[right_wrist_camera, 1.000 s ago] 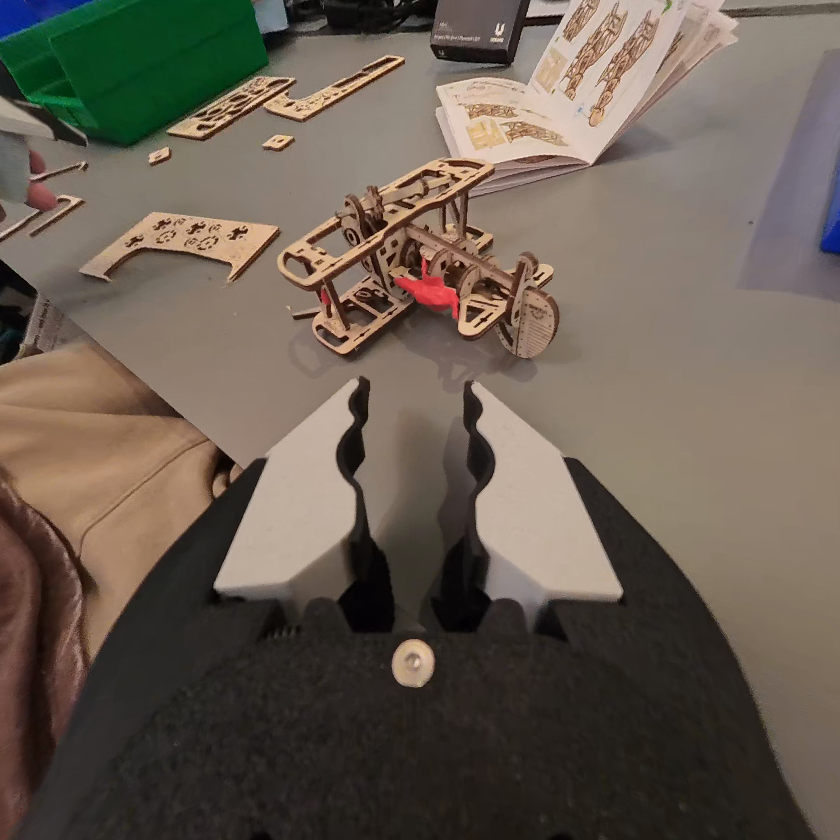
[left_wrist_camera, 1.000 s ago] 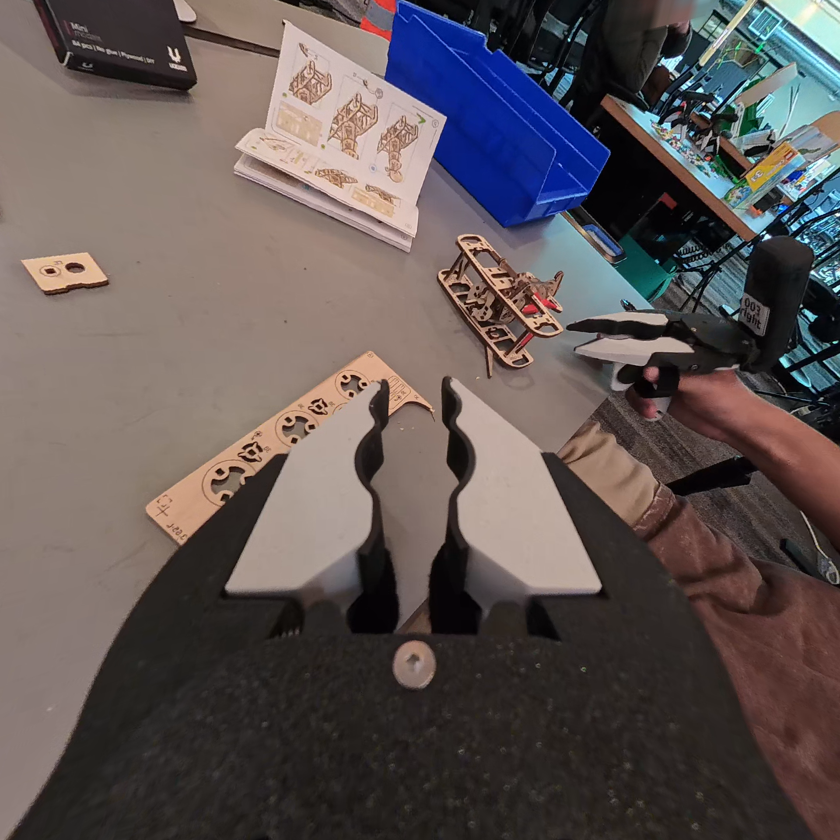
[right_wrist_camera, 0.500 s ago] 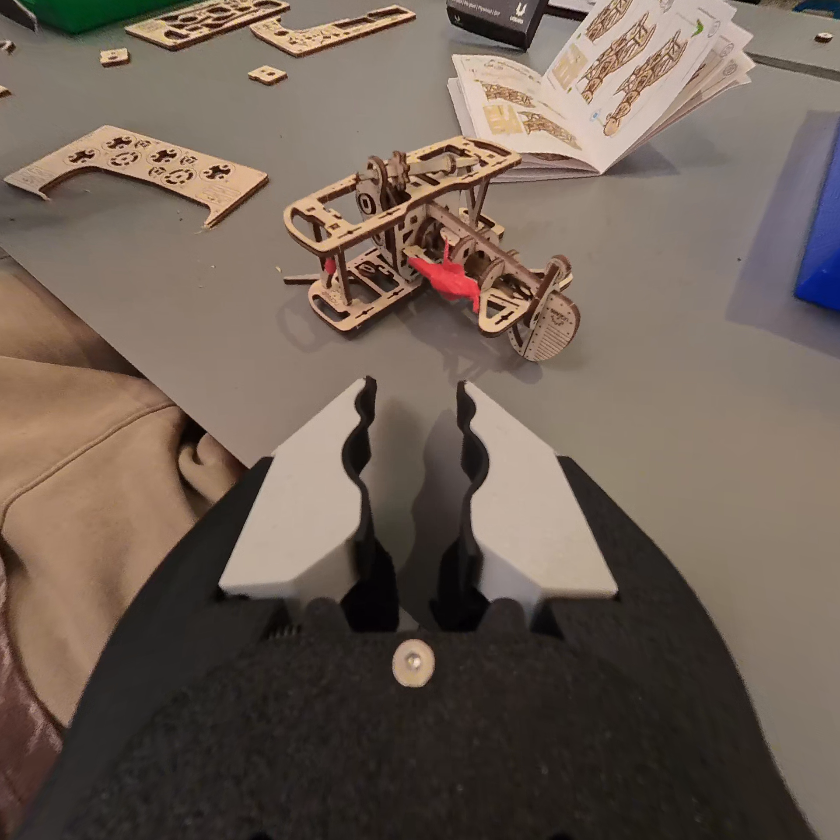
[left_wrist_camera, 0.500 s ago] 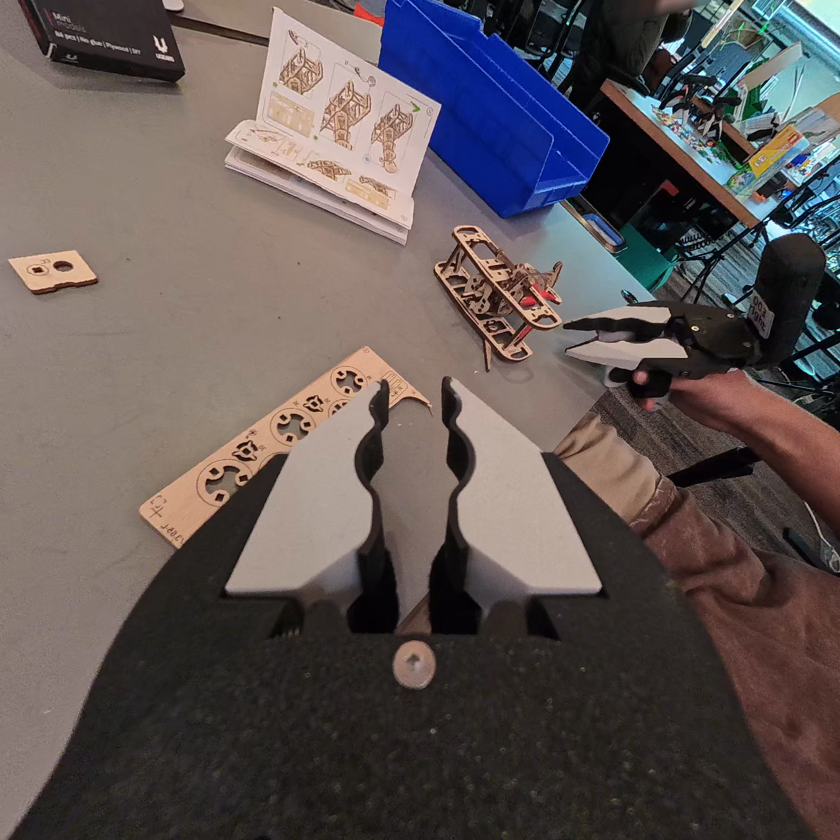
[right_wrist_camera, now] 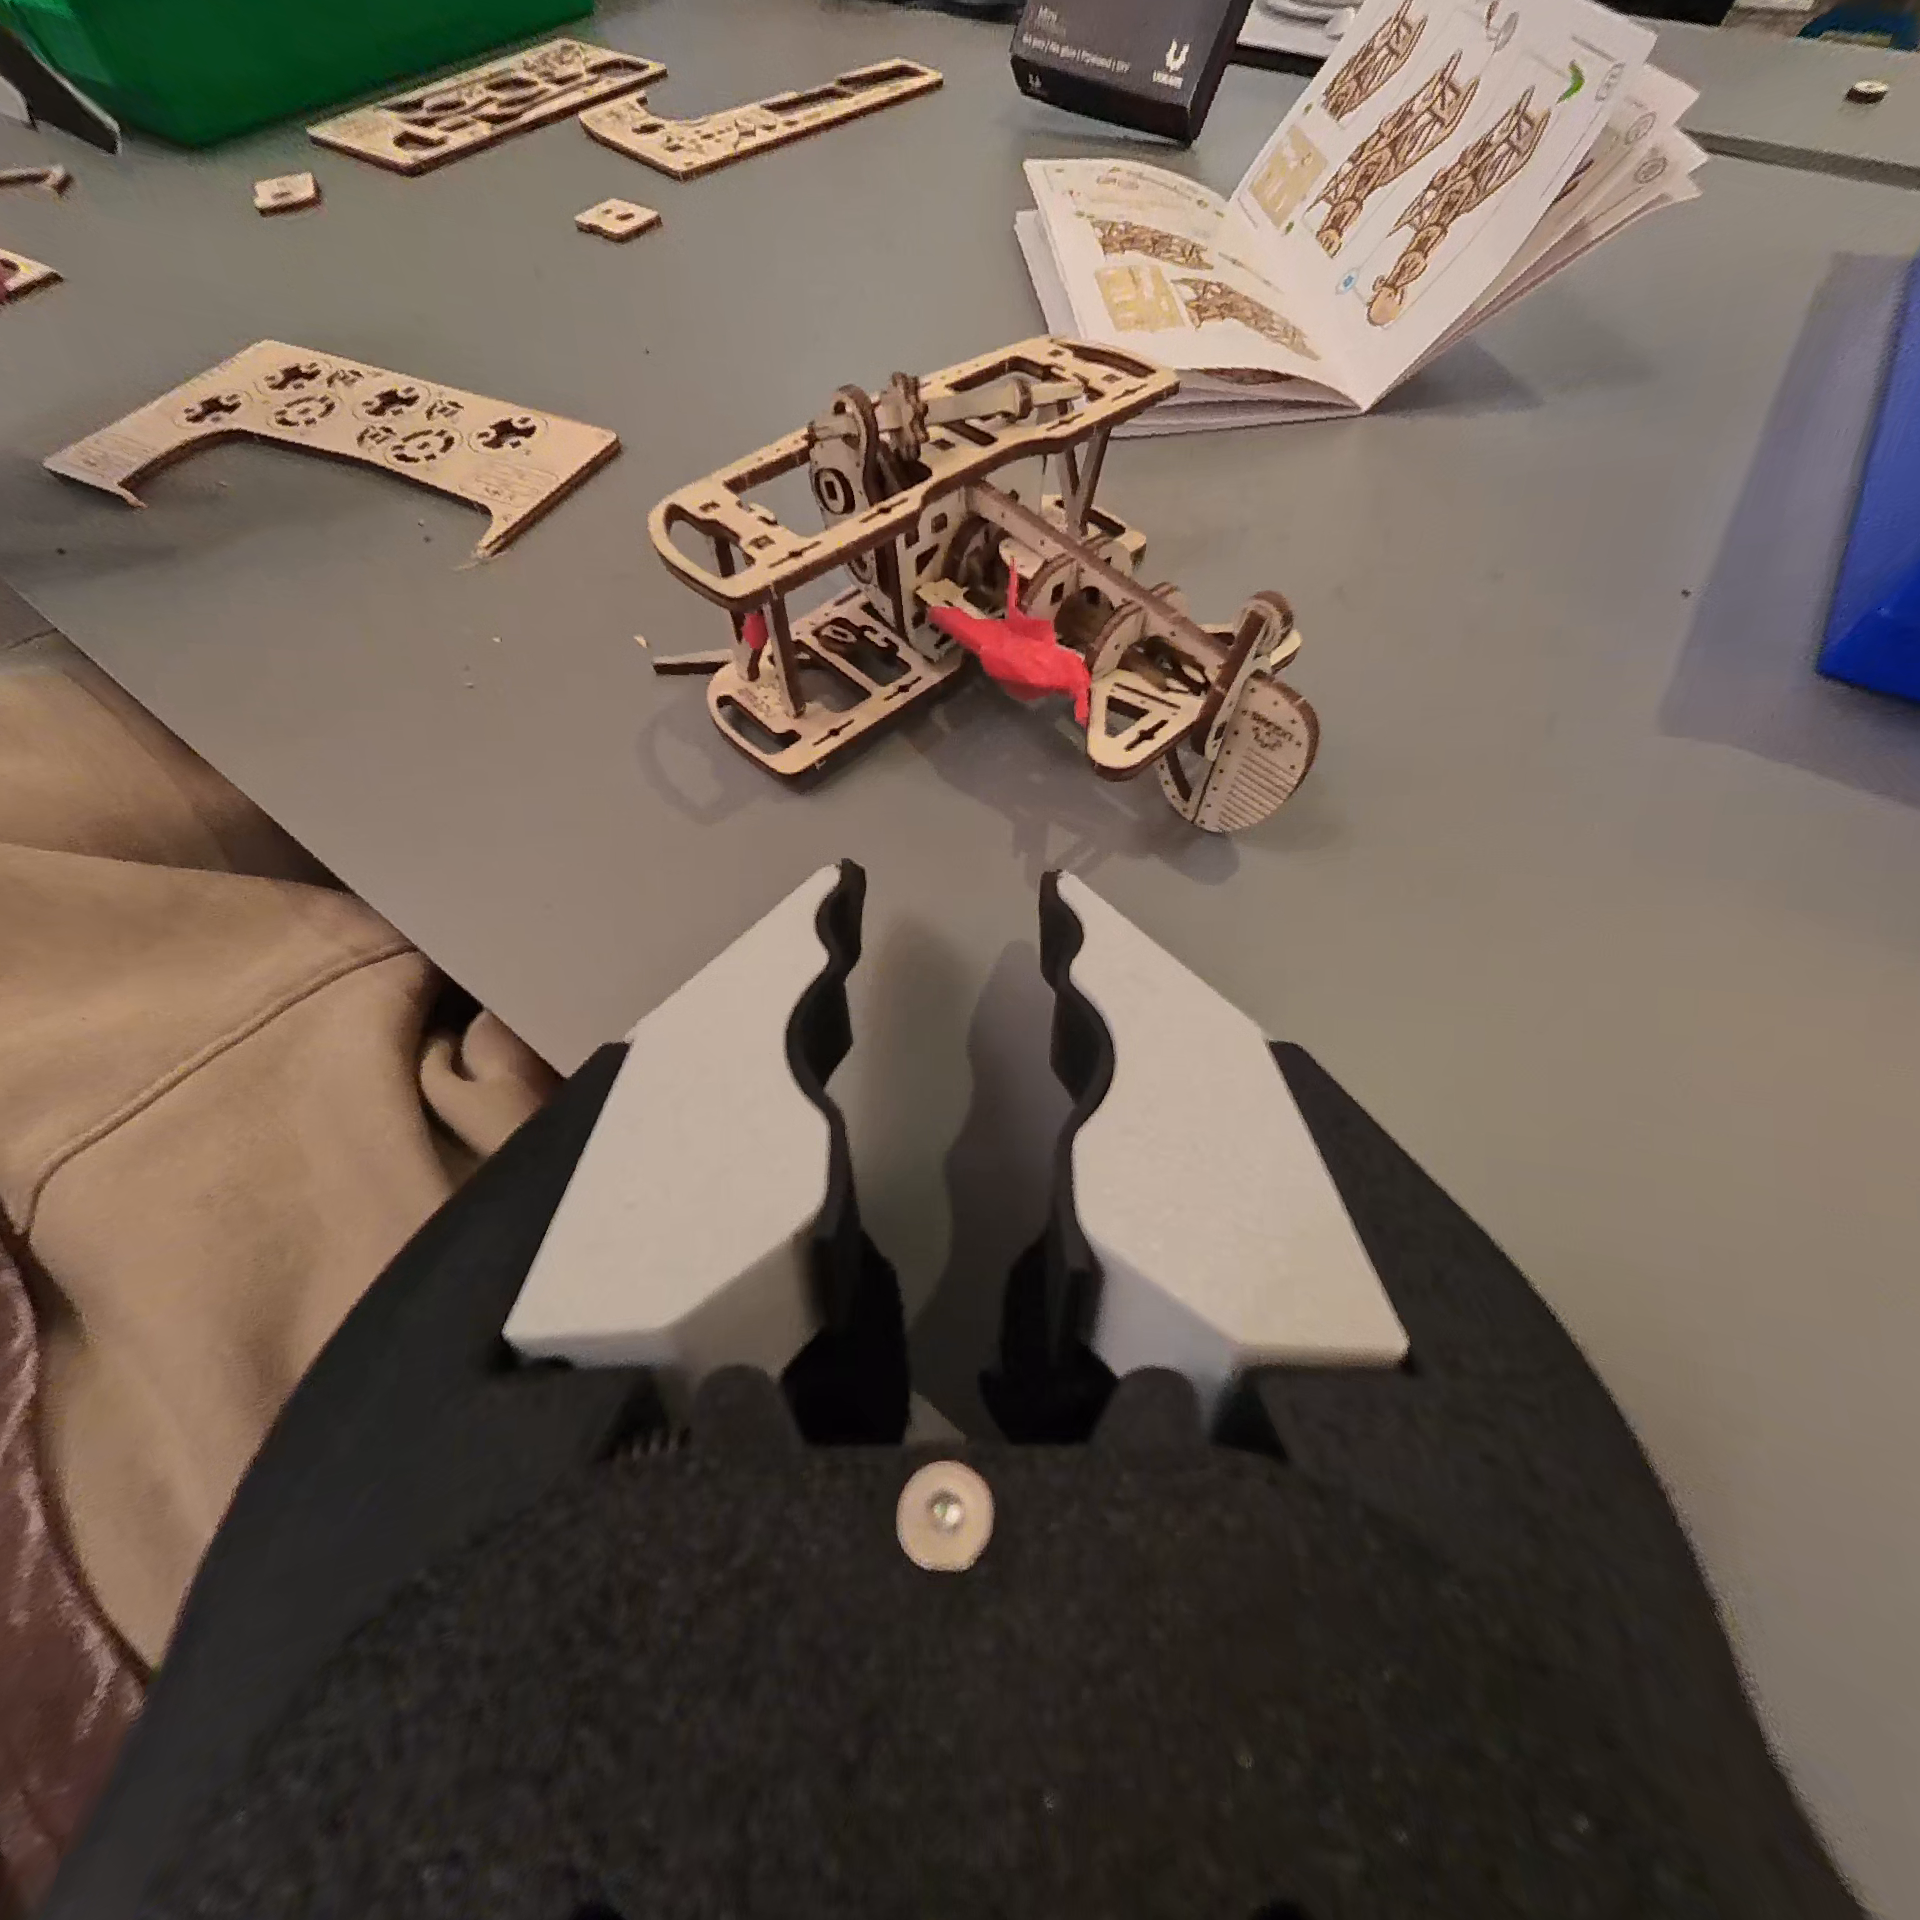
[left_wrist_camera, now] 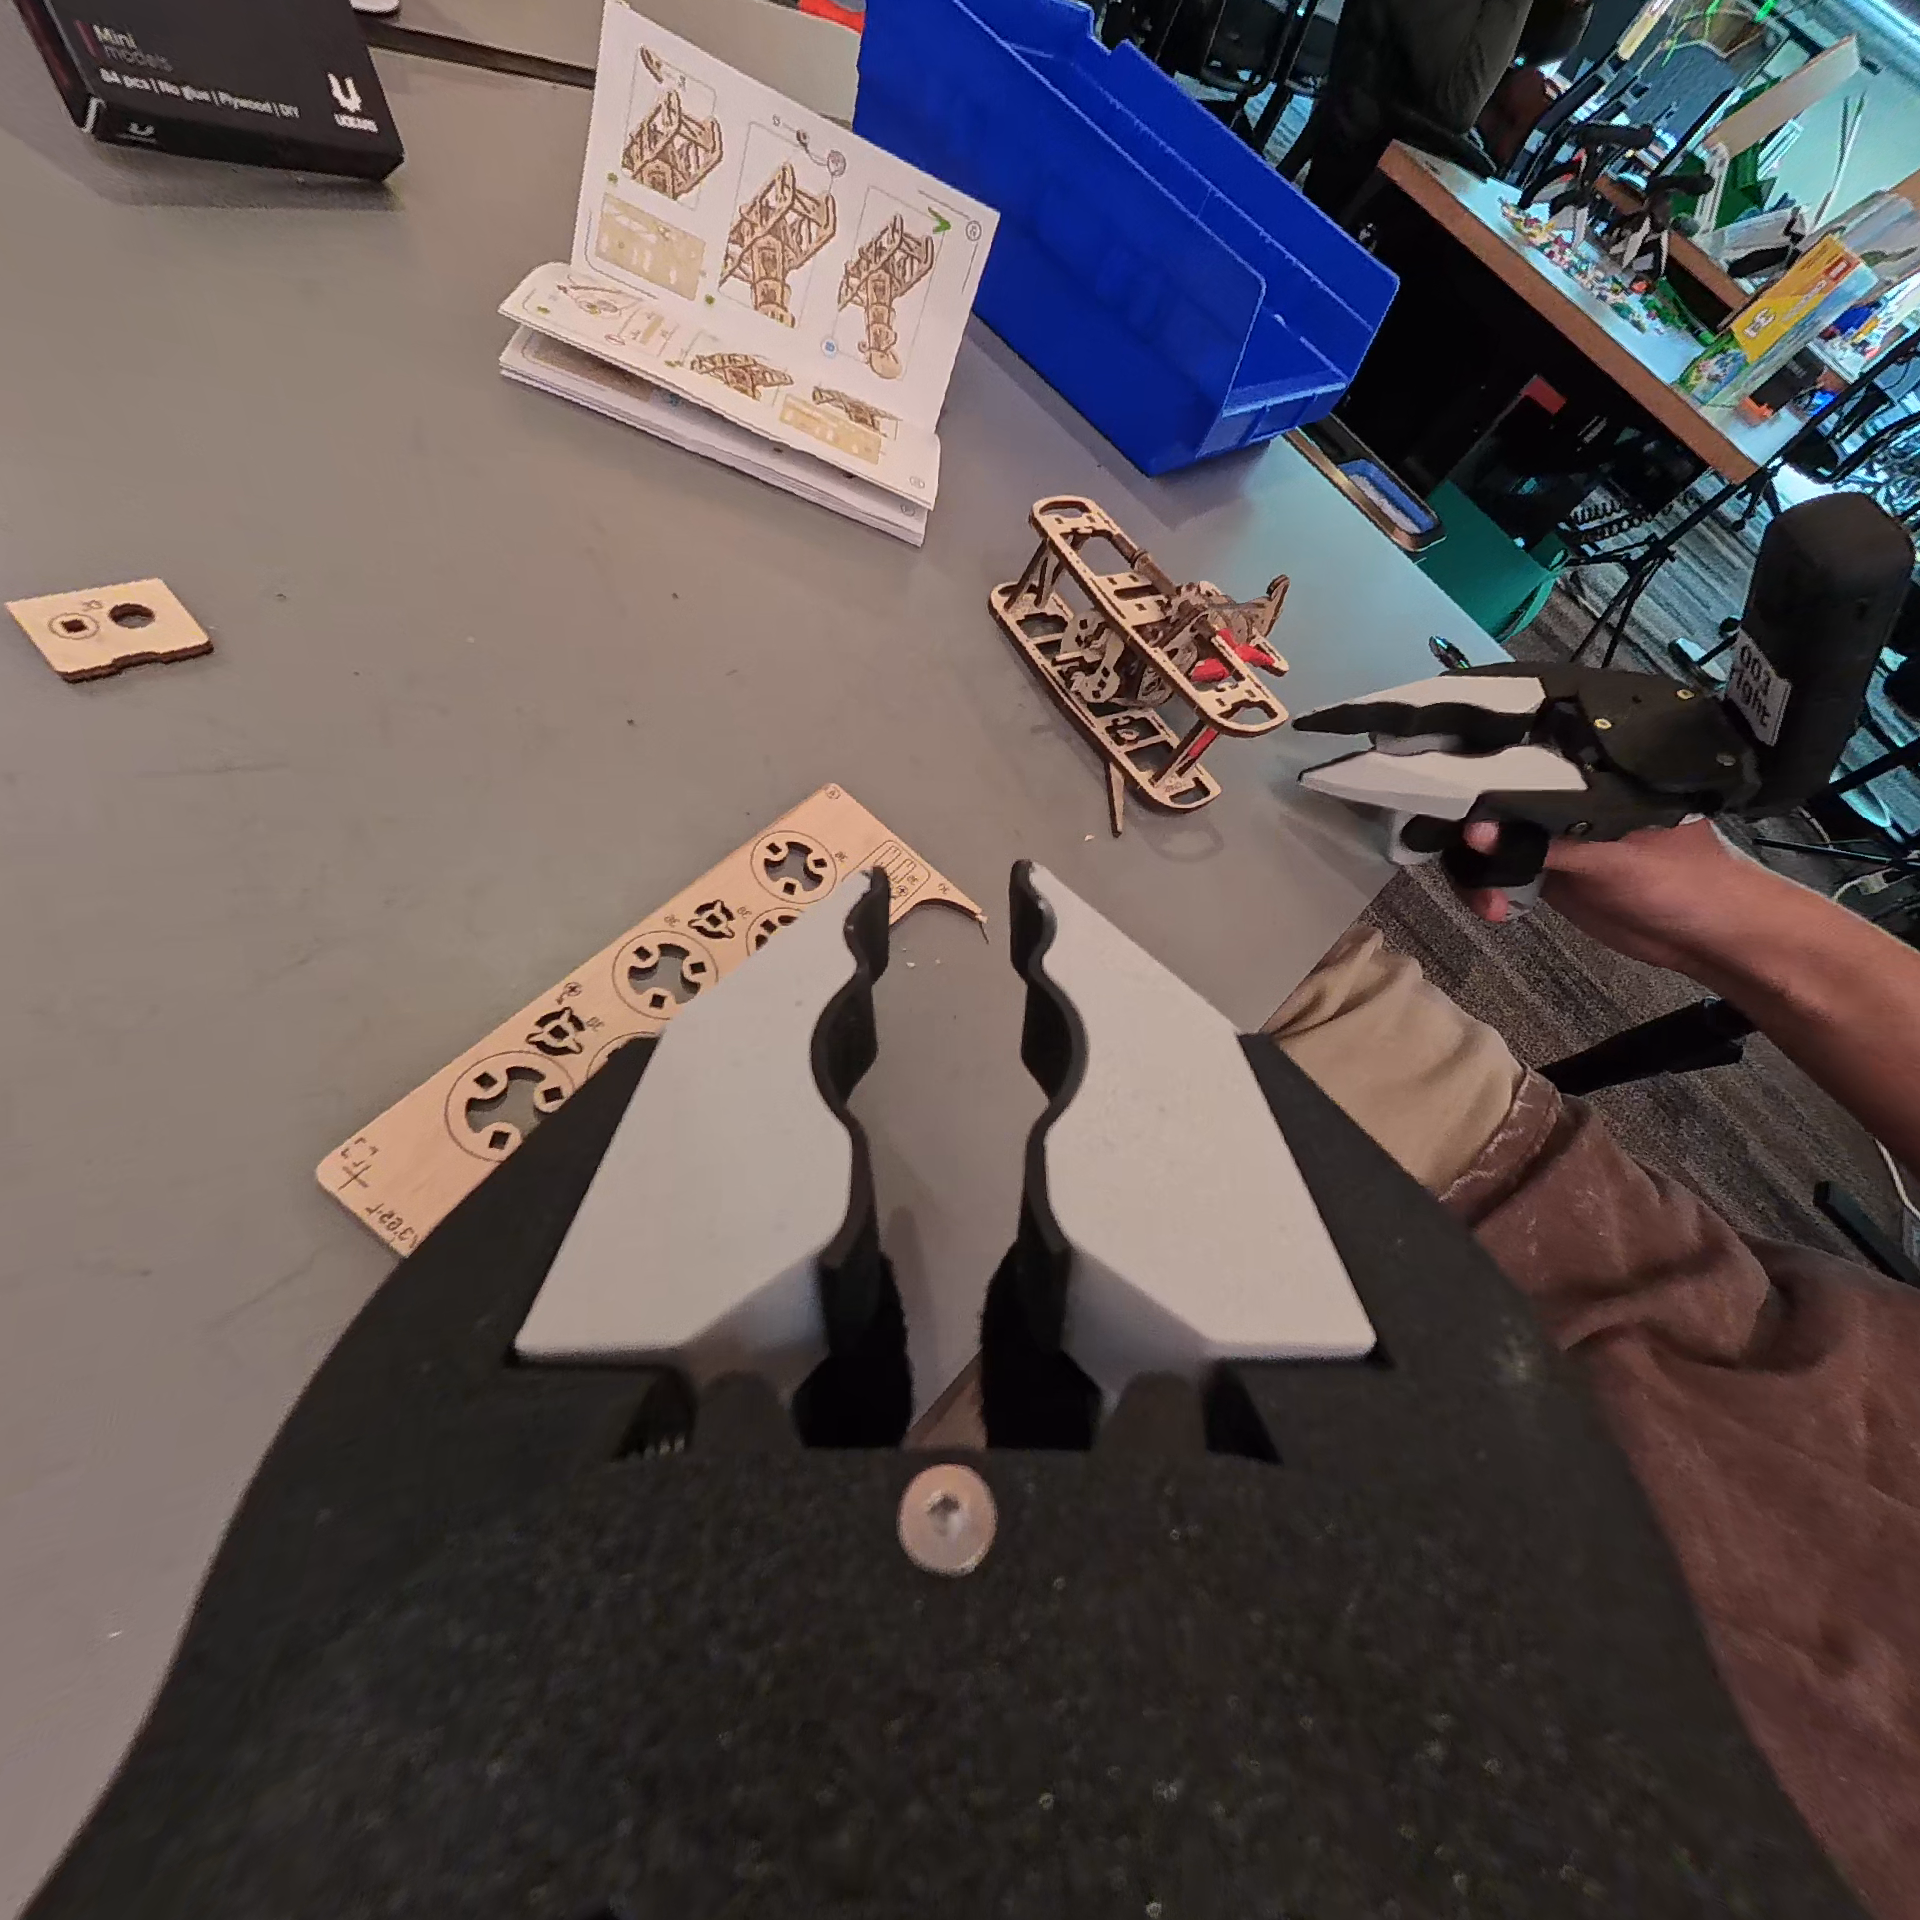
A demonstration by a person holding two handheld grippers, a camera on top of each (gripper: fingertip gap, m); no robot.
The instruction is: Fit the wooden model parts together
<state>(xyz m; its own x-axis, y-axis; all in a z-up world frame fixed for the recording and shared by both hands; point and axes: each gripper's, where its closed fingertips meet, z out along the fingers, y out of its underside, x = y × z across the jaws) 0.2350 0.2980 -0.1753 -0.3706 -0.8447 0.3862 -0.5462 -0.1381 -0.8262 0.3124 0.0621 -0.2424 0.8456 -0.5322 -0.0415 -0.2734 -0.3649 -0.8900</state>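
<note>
Grey tabletop (left_wrist_camera: pixel 312 436) fills both views, with a cluttered workroom behind (other desks, chairs). On it sit a blue bin (left_wrist_camera: pixel 1122 260), an open instruction booklet (left_wrist_camera: pixel 769 291), punched plywood sheets (right_wrist_camera: pixel 343 426) and the wooden biplane model (right_wrist_camera: pixel 966 582). That model stands just ahead of the right gripper (right_wrist_camera: pixel 951 883), released and empty; the left gripper (left_wrist_camera: pixel 948 883), likewise released, hangs over one sheet.

Biplane model (right_wrist_camera: pixel 966 582) on table (right_wrist_camera: pixel 1507 987); booklet (right_wrist_camera: pixel 1351 208) behind it; punched sheet (right_wrist_camera: pixel 343 426) left.
</note>
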